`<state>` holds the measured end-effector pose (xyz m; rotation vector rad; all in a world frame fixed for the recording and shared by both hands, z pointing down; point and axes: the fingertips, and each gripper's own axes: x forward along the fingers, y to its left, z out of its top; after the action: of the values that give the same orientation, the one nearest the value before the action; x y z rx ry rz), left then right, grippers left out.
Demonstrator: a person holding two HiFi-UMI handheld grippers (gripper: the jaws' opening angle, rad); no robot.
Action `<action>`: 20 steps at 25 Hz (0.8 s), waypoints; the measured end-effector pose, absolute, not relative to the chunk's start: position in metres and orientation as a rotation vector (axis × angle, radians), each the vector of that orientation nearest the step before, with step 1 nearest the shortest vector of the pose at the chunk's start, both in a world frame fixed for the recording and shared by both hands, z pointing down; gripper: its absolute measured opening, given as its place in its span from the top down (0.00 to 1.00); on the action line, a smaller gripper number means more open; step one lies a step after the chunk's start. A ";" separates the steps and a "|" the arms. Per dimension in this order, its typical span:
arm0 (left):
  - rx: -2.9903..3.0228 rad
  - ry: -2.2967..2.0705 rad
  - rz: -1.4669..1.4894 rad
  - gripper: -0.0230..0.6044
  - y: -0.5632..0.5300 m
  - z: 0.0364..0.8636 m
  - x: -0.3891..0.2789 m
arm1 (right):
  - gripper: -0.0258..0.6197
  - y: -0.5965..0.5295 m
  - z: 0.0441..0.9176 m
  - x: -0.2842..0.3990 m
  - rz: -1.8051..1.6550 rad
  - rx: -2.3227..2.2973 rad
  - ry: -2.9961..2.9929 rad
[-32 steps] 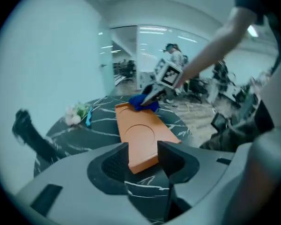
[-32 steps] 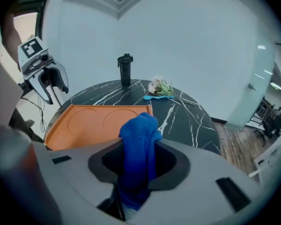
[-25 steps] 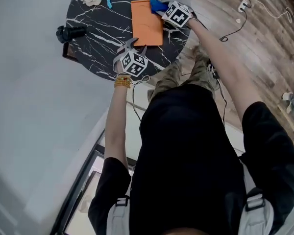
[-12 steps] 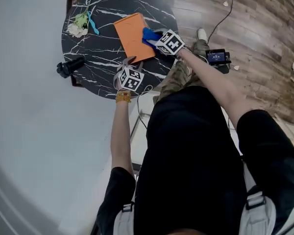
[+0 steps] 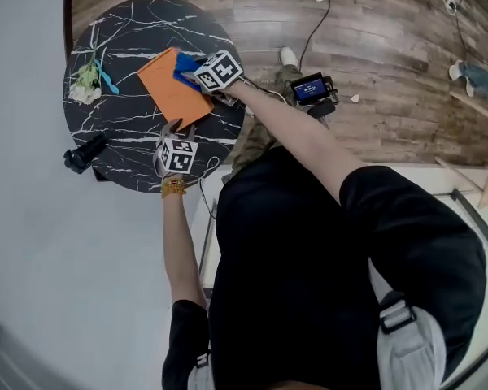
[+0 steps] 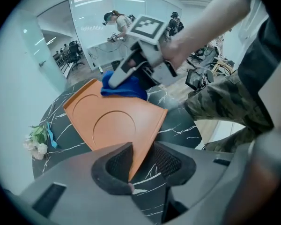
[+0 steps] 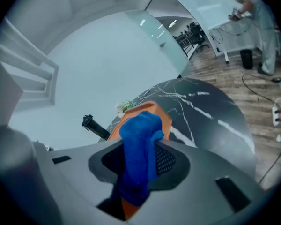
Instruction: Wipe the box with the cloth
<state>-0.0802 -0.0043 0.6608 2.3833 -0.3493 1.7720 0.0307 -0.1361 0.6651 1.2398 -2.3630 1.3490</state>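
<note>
A flat orange box (image 5: 171,96) lies on the round black marble table (image 5: 118,132). My right gripper (image 5: 197,75) is shut on a blue cloth (image 5: 186,67) and presses it onto the box's far right part. In the right gripper view the cloth (image 7: 138,149) hangs bunched between the pads over the box (image 7: 152,110). My left gripper (image 5: 174,126) stands at the box's near corner, pointing steeply down. In the left gripper view that corner (image 6: 136,153) sits between the pads, and the jaws have closed onto it.
A small bunch of flowers with a blue strip (image 5: 87,82) lies at the table's left edge. A black cylindrical device (image 5: 83,153) rests near the front left rim. On the wood floor are a device with a lit screen (image 5: 311,88) and loose cables.
The left gripper's jaws have narrowed round the box's near corner. The right gripper has rolled and shifted the cloth on the box. The head view has swung, so the table sits further left.
</note>
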 end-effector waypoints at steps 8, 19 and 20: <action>2.324 -0.462 1.501 0.72 0.001 0.657 -0.075 | 0.79 0.001 0.652 0.002 1.460 0.946 -2.393; 1.906 -0.935 0.398 0.71 -0.031 0.648 -0.139 | 0.79 0.001 0.652 0.012 1.521 1.125 -2.255; 1.888 -0.895 0.376 0.70 -0.029 0.650 -0.131 | 0.79 0.003 0.656 0.010 1.530 1.121 -2.239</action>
<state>-0.1310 -0.0294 0.6504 1.8884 -0.8954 0.3762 0.0097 0.0025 0.6563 1.1206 -2.2393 1.5300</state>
